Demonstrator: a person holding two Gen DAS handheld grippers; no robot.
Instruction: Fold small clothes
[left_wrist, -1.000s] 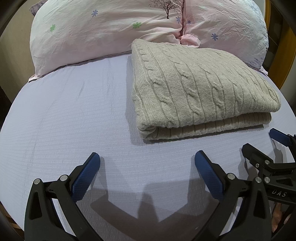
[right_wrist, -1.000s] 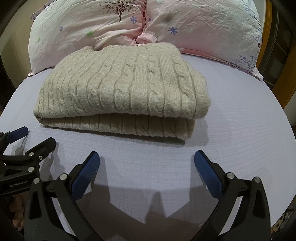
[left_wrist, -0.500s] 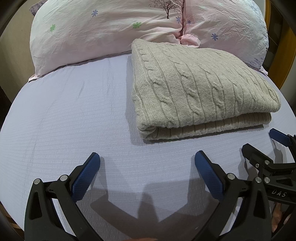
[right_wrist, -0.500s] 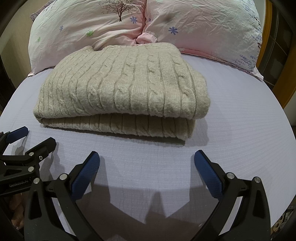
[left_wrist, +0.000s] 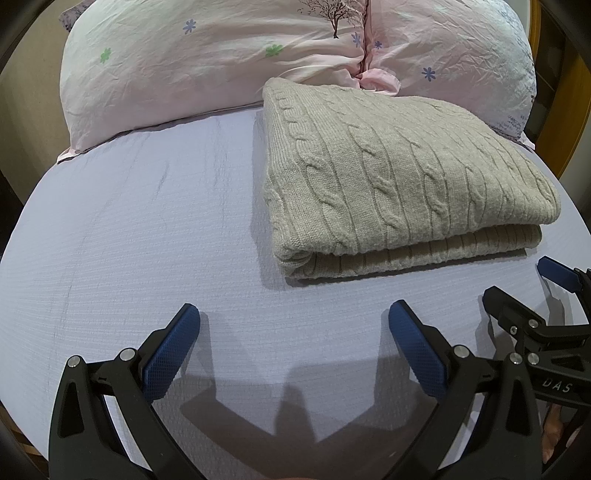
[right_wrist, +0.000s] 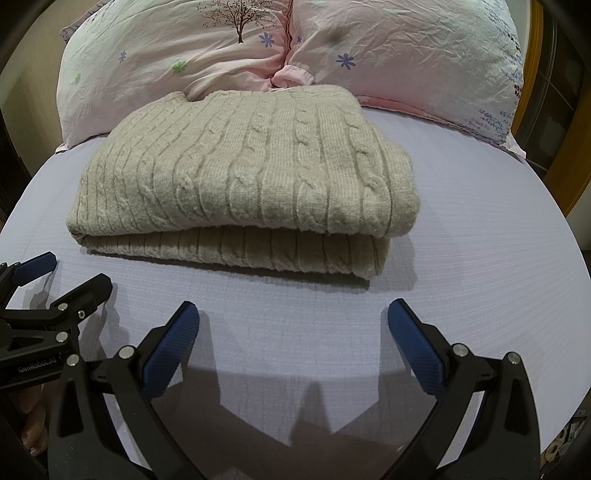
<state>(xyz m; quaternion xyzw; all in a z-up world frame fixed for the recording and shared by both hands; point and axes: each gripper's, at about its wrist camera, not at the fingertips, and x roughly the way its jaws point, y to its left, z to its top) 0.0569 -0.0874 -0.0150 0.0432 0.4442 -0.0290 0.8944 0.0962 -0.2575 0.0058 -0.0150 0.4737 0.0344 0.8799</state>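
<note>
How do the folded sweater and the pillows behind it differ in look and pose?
The sweater is plain beige cable knit; the pillows are smooth pink cotton printed with flowers and a tree. The sweater lies flat, folded in layers on the sheet; the pillows stand puffed and creased at the bed's head. Both rest on the bed, untouched by either open gripper.

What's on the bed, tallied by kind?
Sweater: 1, beige, folded
Pillows: 2, pink, one on the left and one on the right
Grippers: 2, left and right, jaws open, holding nothing
Total: 5
</note>
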